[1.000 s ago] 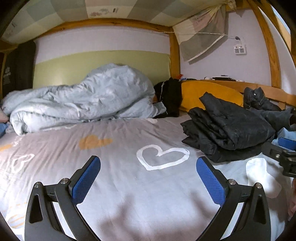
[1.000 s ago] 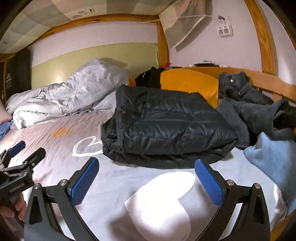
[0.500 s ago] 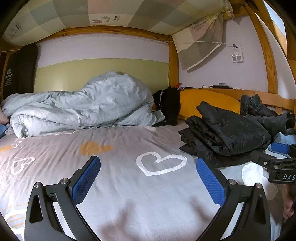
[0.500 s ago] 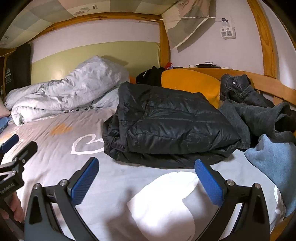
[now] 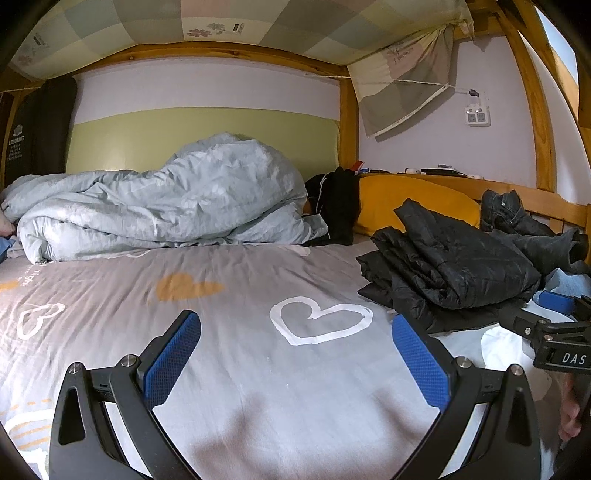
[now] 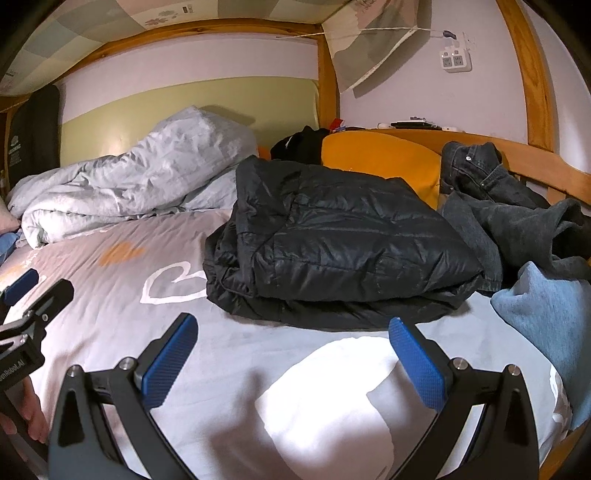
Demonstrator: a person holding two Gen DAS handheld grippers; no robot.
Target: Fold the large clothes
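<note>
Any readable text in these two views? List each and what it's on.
"DAS": right gripper body, left wrist view; cut off at the frame edge.
"...nRobot.AI": left gripper body, right wrist view; start cut off.
"LEADERS" or similar: black hanging at far left; smaller lines under it are too blurred.
Canopy label: too small to read.
Sheet print near the duvet: too blurred.
</note>
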